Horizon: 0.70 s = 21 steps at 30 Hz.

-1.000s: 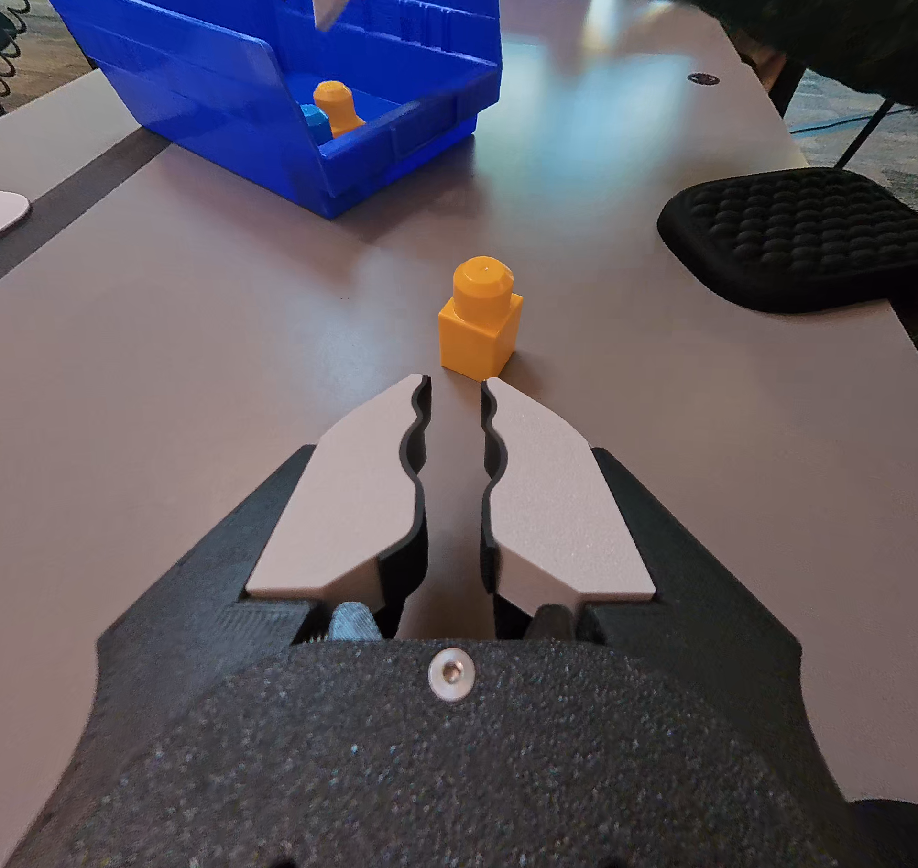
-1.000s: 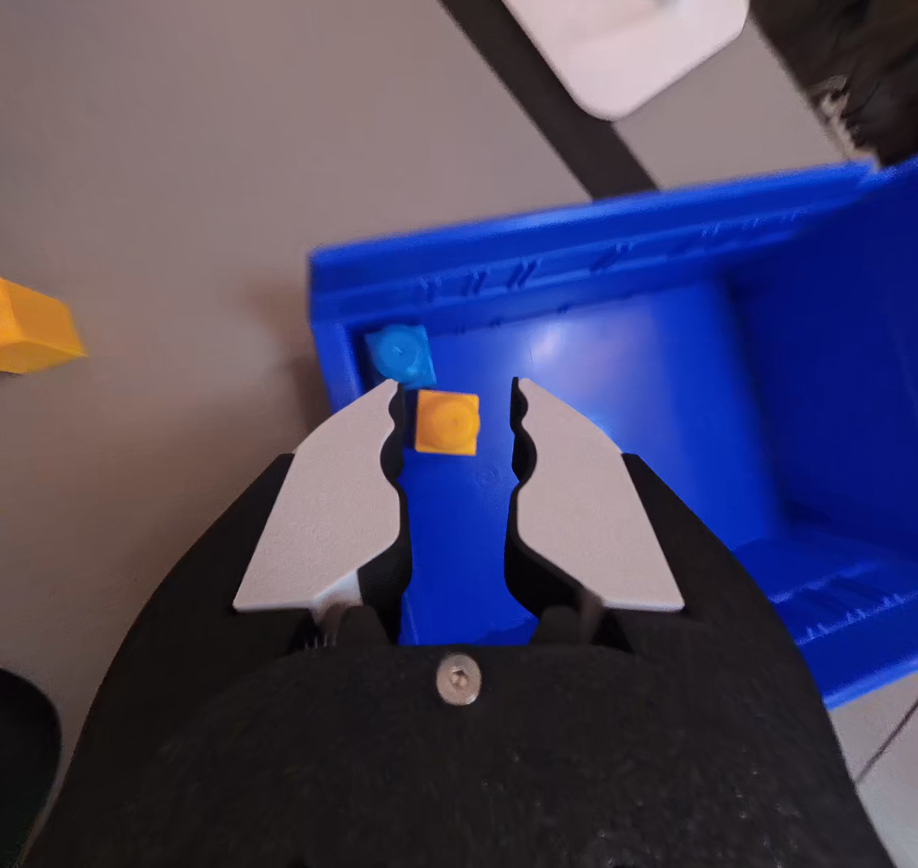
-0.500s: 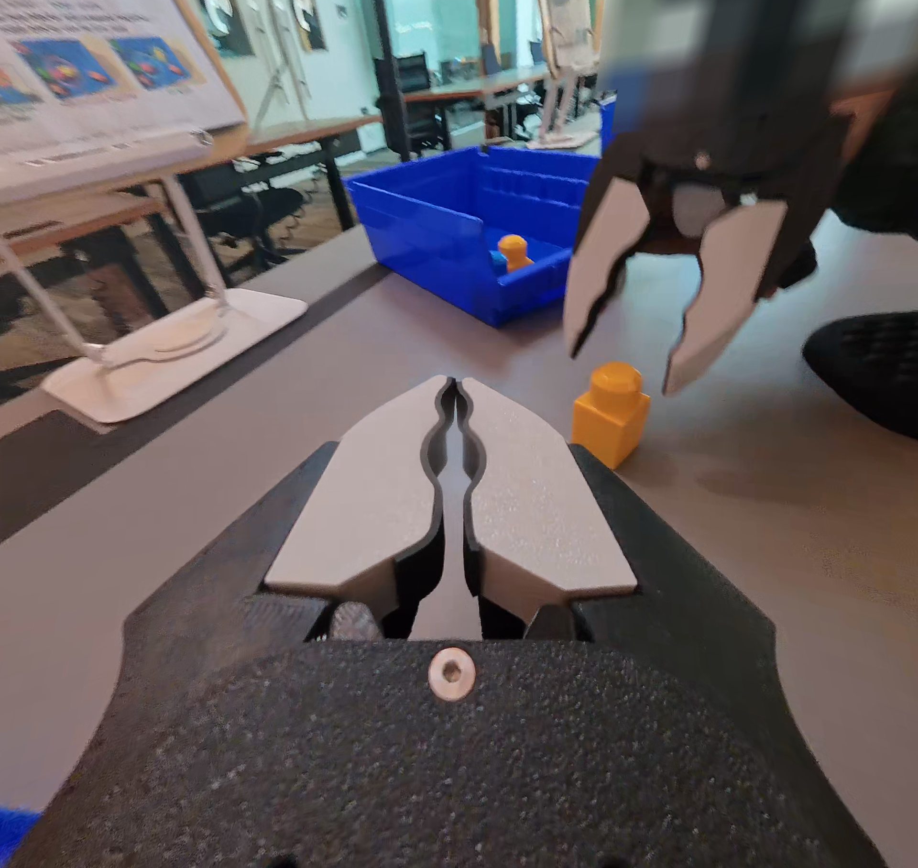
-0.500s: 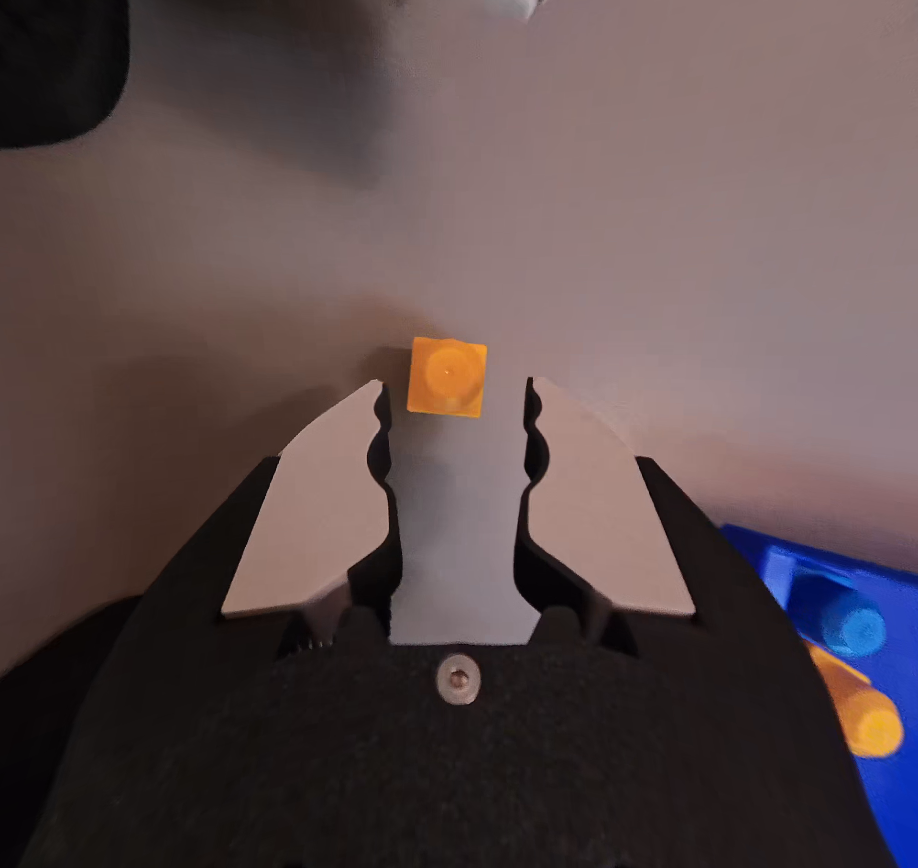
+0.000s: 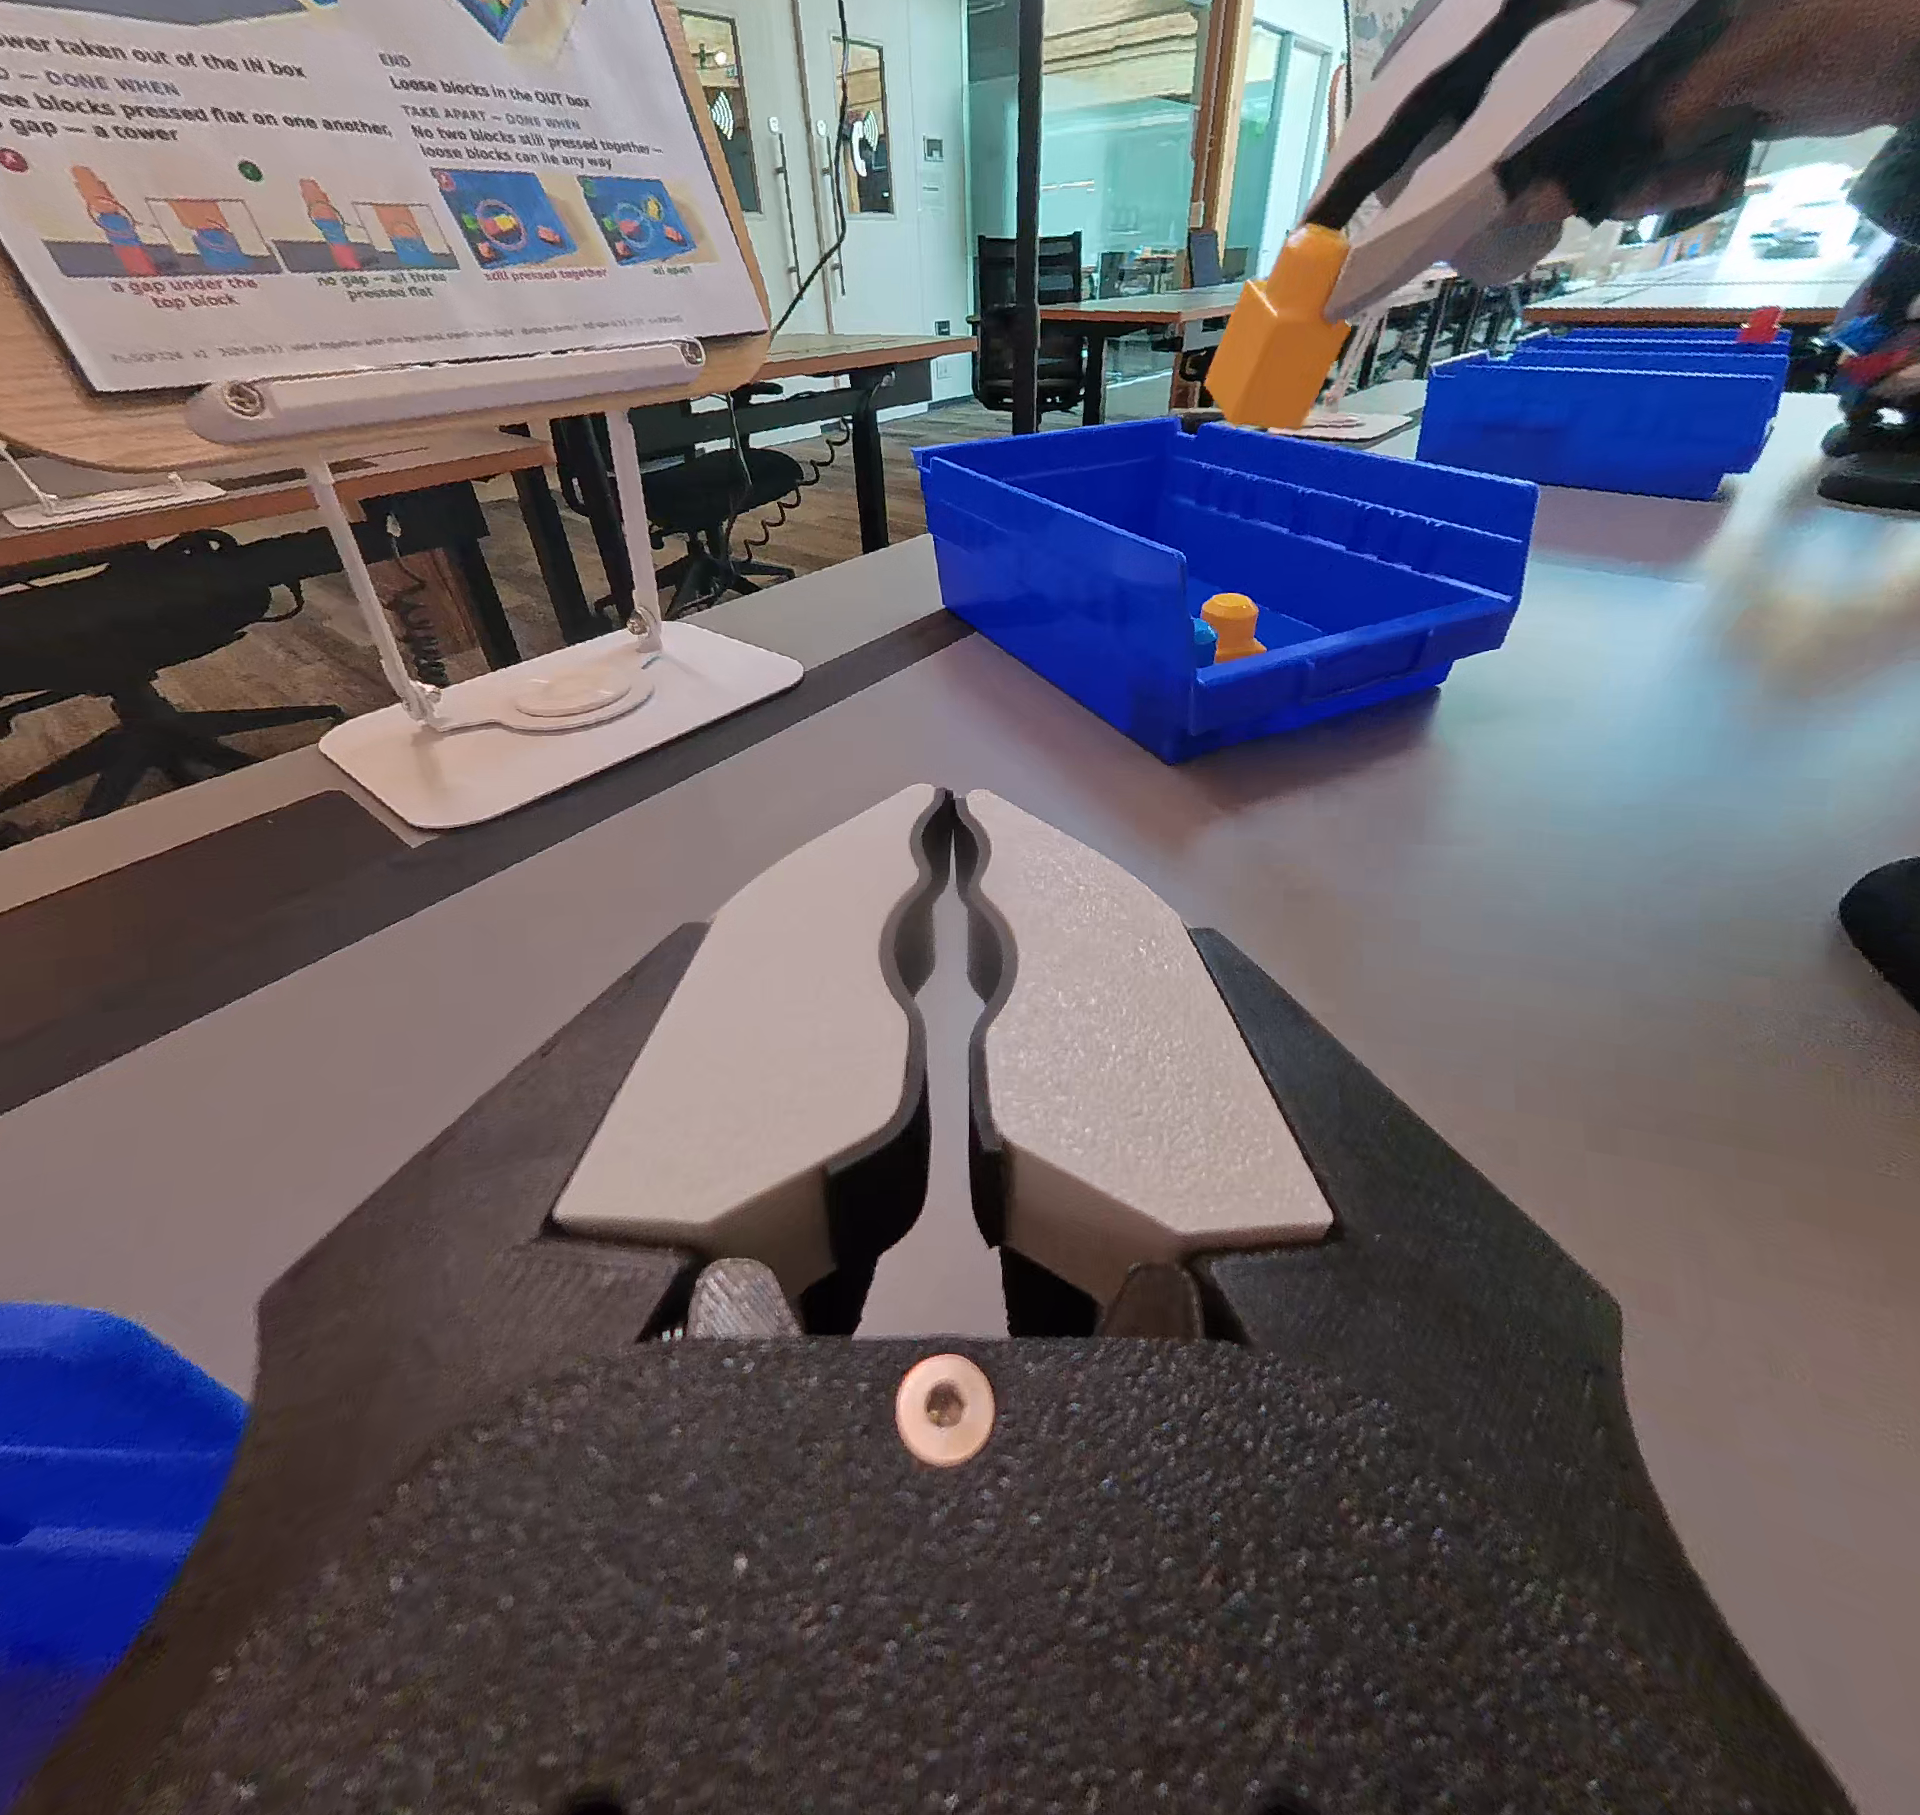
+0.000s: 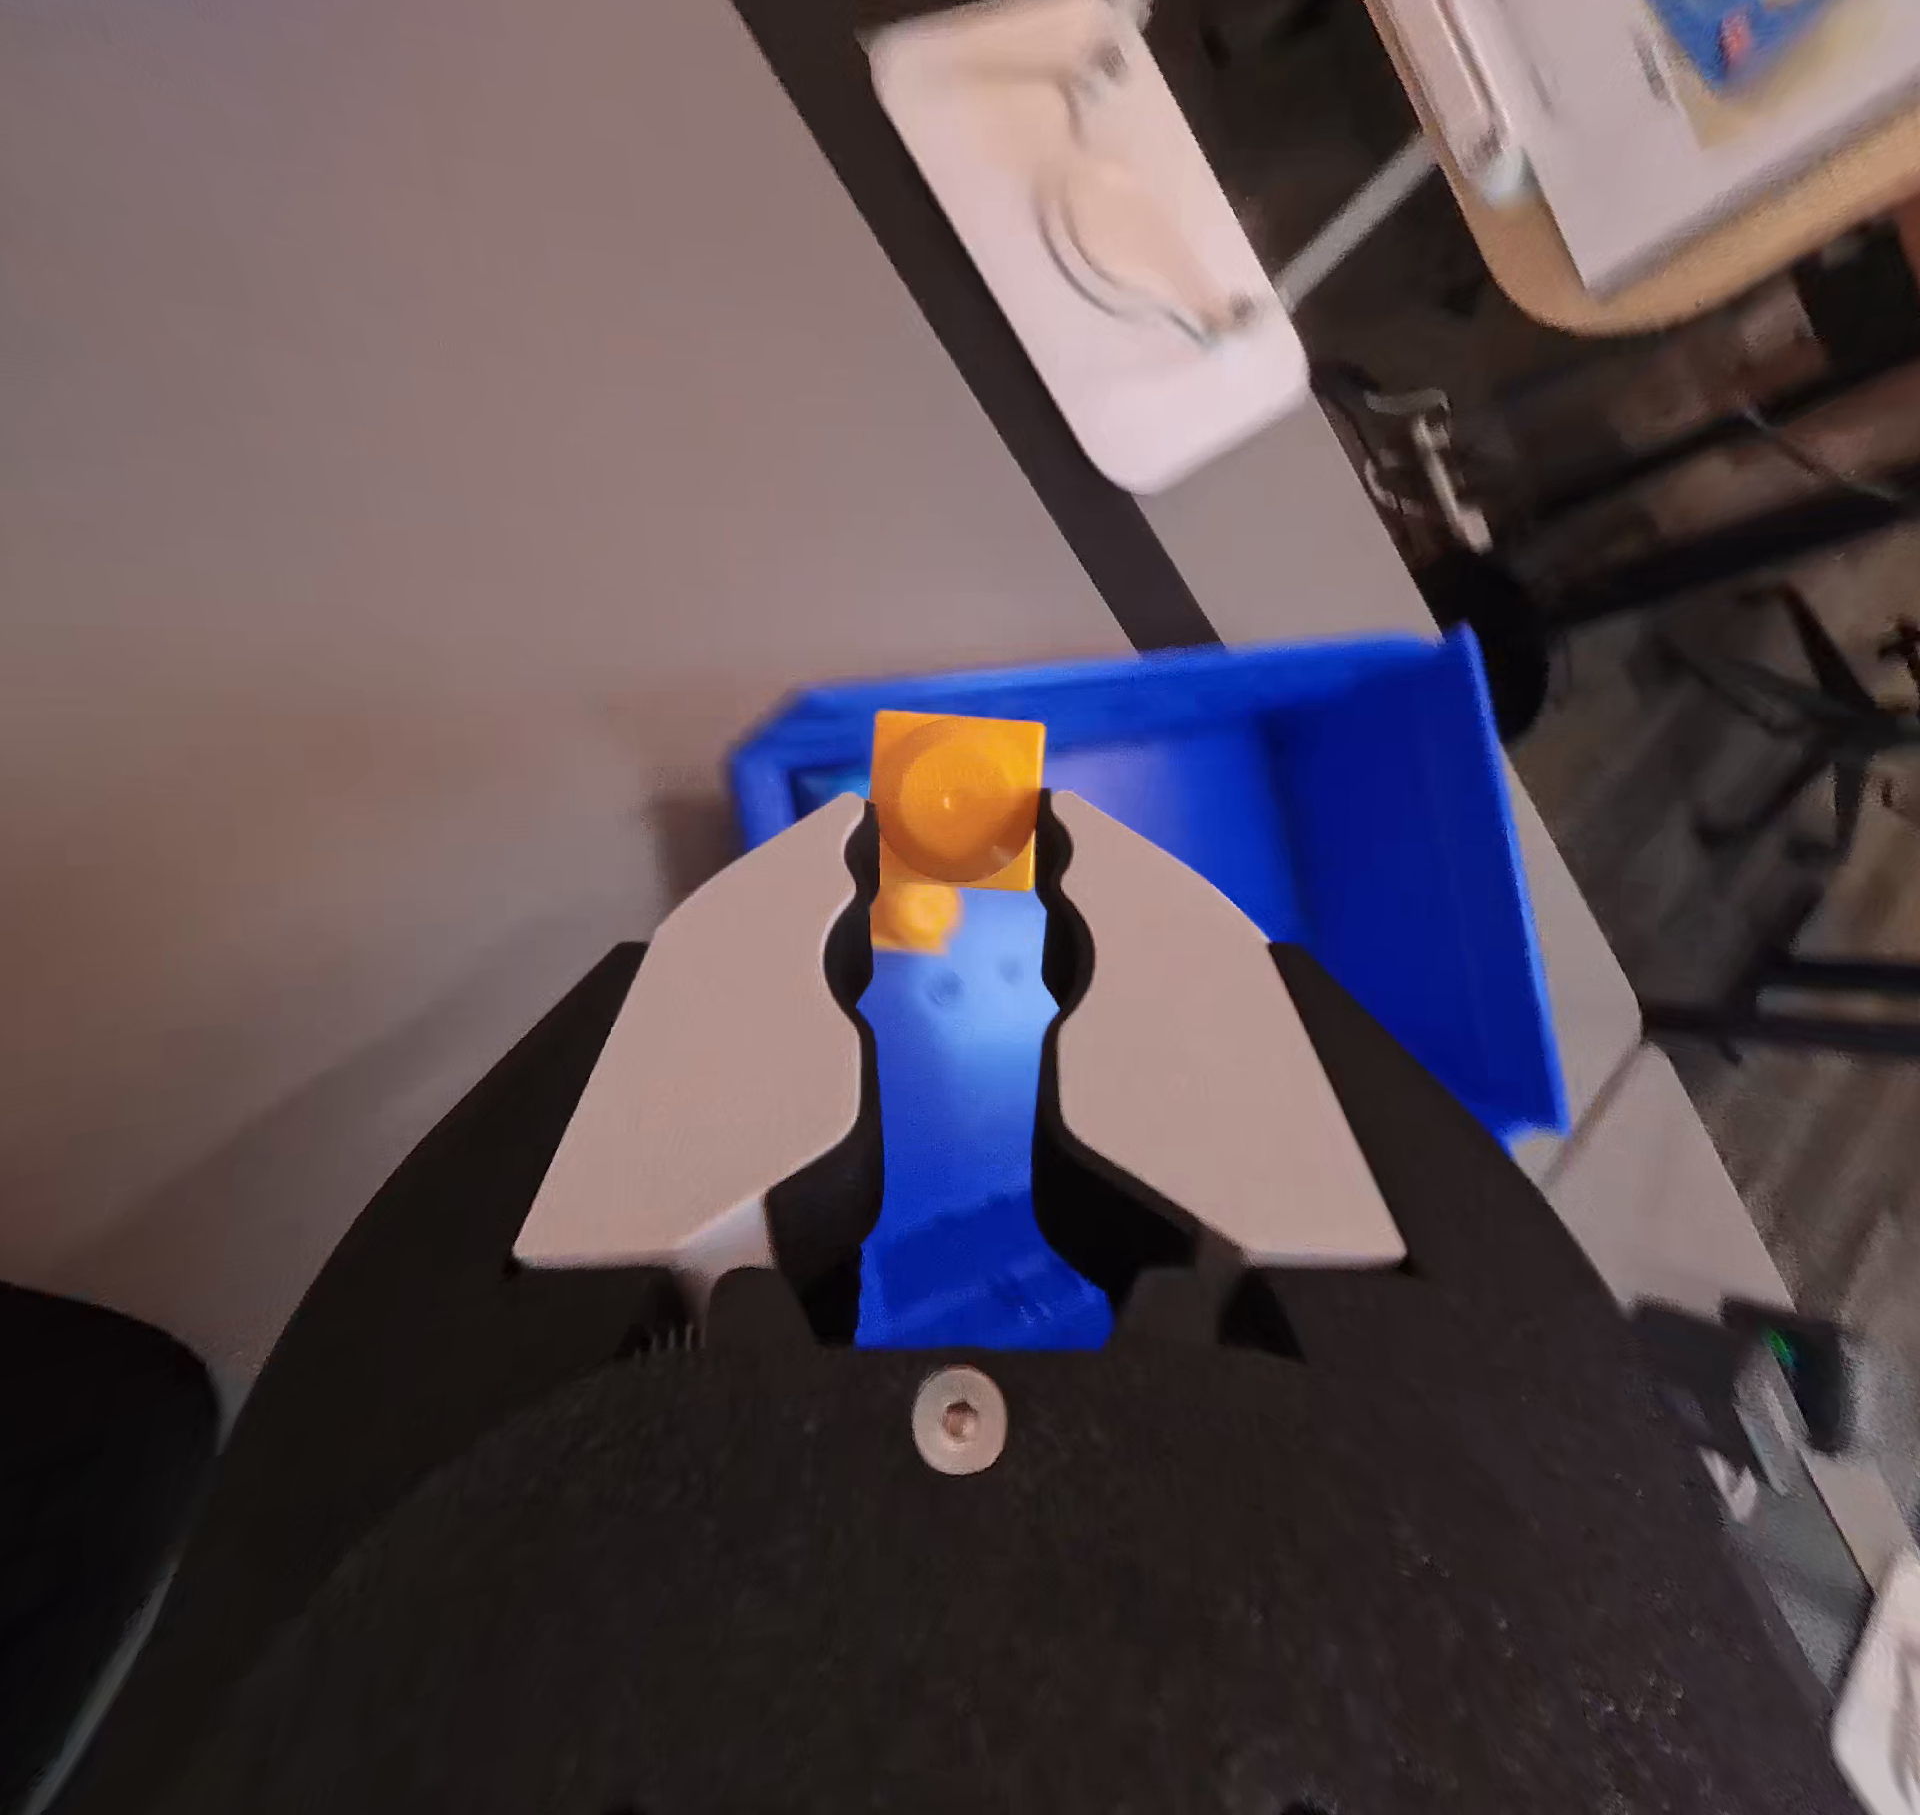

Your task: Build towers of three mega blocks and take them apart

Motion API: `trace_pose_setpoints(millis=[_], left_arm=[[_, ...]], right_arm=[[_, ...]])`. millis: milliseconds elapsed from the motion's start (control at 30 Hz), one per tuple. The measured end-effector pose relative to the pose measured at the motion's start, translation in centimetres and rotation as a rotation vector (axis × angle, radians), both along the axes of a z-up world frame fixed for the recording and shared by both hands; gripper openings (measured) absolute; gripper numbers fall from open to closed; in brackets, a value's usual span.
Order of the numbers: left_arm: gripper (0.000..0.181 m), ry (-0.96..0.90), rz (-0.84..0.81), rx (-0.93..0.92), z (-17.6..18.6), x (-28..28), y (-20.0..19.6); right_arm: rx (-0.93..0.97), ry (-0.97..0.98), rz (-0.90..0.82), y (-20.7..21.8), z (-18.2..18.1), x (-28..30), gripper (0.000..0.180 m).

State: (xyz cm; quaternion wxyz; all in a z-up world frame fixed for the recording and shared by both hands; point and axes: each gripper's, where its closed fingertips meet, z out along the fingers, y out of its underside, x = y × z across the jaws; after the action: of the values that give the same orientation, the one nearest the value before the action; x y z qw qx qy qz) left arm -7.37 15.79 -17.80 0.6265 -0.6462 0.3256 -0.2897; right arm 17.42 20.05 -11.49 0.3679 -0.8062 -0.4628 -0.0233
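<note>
My right gripper (image 6: 956, 804) is shut on an orange block (image 6: 954, 799) and holds it in the air above the blue bin (image 6: 1382, 830). In the left wrist view the right gripper (image 5: 1340, 259) grips the orange block (image 5: 1273, 337) by its stud, tilted, above the bin's (image 5: 1049, 560) far wall. Inside the bin stand another orange block (image 5: 1233, 625) and a blue block (image 5: 1203, 641) beside it. The second orange block (image 6: 912, 918) also shows below the held one. My left gripper (image 5: 951, 815) is shut and empty, low over the grey table (image 5: 1558, 934).
A white stand (image 5: 561, 716) holding an instruction sheet (image 5: 343, 124) is at the table's left edge. A second blue bin (image 5: 1600, 425) sits farther back on the right. A black pad (image 5: 1886, 924) lies at the right edge. A blue object (image 5: 94, 1474) is at the lower left. The left gripper's tips are roughly 25 centimetres from the right gripper's.
My right gripper closed on the orange block that stood on the table, lifted it and carried it over the blue bin. My left gripper closed fully and drew back to the left.
</note>
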Motion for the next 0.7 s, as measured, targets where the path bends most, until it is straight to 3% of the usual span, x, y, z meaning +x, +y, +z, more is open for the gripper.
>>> trace_pose_setpoints(millis=[200,467,700], left_arm=[[0.0,0.001,0.022,0.008,-0.1,-0.3,0.4],[0.0,0.014,0.02,-0.015,-0.7,-0.3,0.6],[0.0,0.019,0.006,-0.022,-0.9,-0.1,0.5]], right_arm=[[-0.239,-0.124,-0.173,2.0,-6.4,8.2,0.029],[-0.413,-0.13,-0.166,0.6,-12.7,6.8,0.029],[-0.409,-0.088,-0.114,1.2,-14.1,5.5,0.029]])
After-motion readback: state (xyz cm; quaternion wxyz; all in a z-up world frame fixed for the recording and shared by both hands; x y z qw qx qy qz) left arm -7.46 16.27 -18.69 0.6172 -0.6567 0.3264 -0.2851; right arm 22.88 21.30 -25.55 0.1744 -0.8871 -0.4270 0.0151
